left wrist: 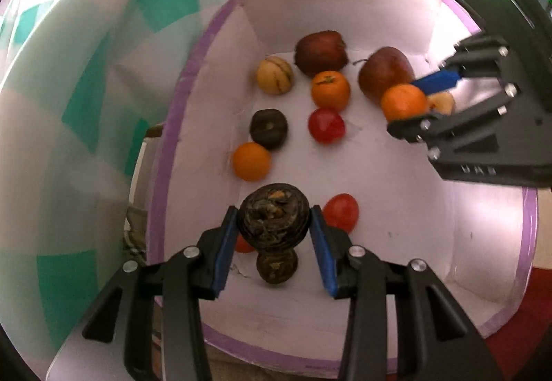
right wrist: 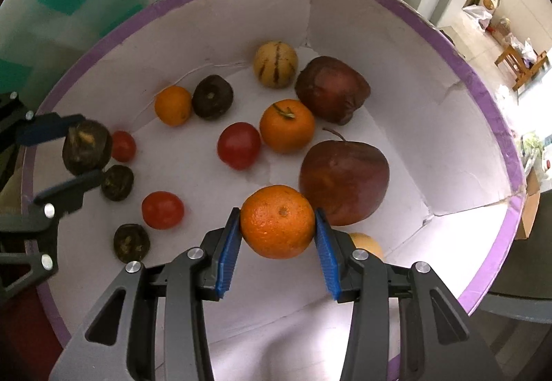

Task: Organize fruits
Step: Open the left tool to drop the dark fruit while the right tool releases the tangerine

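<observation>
Blue pads of the right gripper (right wrist: 277,236) pinch an orange (right wrist: 277,221) just above the floor of the purple-rimmed box (right wrist: 407,10), beside a red apple (right wrist: 345,179). Over on the other side, the left gripper (left wrist: 274,236) clamps a dark wrinkled fruit (left wrist: 273,218), lifted over a smaller dark one (left wrist: 276,265).

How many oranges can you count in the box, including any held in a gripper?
3: one orange held by the right gripper, one stemmed orange mid-box beside the far apple, one orange near the far-left wall. More may hide behind the grippers.
</observation>
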### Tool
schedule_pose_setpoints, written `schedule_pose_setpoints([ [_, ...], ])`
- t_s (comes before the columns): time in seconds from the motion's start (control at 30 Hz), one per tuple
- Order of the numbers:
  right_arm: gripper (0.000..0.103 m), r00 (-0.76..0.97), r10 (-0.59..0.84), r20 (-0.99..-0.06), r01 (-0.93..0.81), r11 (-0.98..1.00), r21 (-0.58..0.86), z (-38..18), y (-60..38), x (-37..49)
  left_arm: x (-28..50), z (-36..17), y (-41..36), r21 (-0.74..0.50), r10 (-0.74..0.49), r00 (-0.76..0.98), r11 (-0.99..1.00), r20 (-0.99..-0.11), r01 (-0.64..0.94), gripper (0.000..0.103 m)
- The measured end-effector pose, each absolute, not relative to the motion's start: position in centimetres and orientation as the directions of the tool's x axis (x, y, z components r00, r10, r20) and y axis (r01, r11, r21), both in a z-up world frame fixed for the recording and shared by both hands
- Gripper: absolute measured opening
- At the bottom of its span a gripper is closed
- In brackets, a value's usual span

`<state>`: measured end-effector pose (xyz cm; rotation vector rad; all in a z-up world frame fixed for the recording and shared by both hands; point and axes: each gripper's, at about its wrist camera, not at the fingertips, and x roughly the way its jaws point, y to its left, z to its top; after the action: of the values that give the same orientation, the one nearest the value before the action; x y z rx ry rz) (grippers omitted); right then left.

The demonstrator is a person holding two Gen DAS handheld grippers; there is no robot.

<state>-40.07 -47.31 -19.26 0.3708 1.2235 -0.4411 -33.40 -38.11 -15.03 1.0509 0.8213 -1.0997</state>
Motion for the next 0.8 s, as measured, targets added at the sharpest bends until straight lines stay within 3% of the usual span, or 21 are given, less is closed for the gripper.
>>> schedule_pose_setpoints([
  [0.3,0.042,0.268,-0.126,-0.955,0.494,0.869,0.024,-19.1,-46.6,-39.5,-32.9,-13.5,-36.5,0.231,-0.367,0.262,0.127,-0.892,0.965,0.043],
  [0.37,0.043,0.268,-0.127,-0.955,0.497,0.868,0.024,-19.0,-46.5,-39.5,-33.3,-13.2,-36.3,0.23,-0.375,0.257,0.114,-0.891,0.966,0.049],
  [0.43,0.05,0.267,-0.131,-0.955,0.506,0.862,0.023,-18.9,-46.7,-39.5,-33.9,-12.7,-36.0,0.236,-0.377,0.26,0.108,-0.889,0.966,0.069],
  [0.47,0.065,0.27,-0.134,-0.954,0.51,0.86,0.023,-18.8,-46.7,-39.6,-34.0,-12.6,-35.9,0.237,-0.382,0.259,0.105,-0.887,0.966,0.071],
  [0.5,0.073,0.278,-0.143,-0.95,0.513,0.858,0.021,-18.6,-46.8,-39.6,-34.1,-12.5,-36.2,0.239,-0.387,0.26,0.104,-0.885,0.966,0.074],
  [0.6,0.078,0.291,-0.157,-0.944,0.519,0.855,0.018,-18.0,-46.8,-39.7,-34.4,-12.0,-36.0,0.263,-0.393,0.285,0.11,-0.874,0.959,0.083],
  [0.7,0.086,0.299,-0.187,-0.936,0.535,0.845,0.003,-17.5,-47.2,-39.8,-34.6,-11.8,-35.8,0.281,-0.39,0.304,0.117,-0.869,0.953,0.085],
  [0.8,0.087,0.295,-0.206,-0.933,0.553,0.833,-0.009,-17.3,-47.7,-39.9,-34.5,-11.8,-35.8,0.301,-0.38,0.329,0.134,-0.865,0.944,0.092],
])
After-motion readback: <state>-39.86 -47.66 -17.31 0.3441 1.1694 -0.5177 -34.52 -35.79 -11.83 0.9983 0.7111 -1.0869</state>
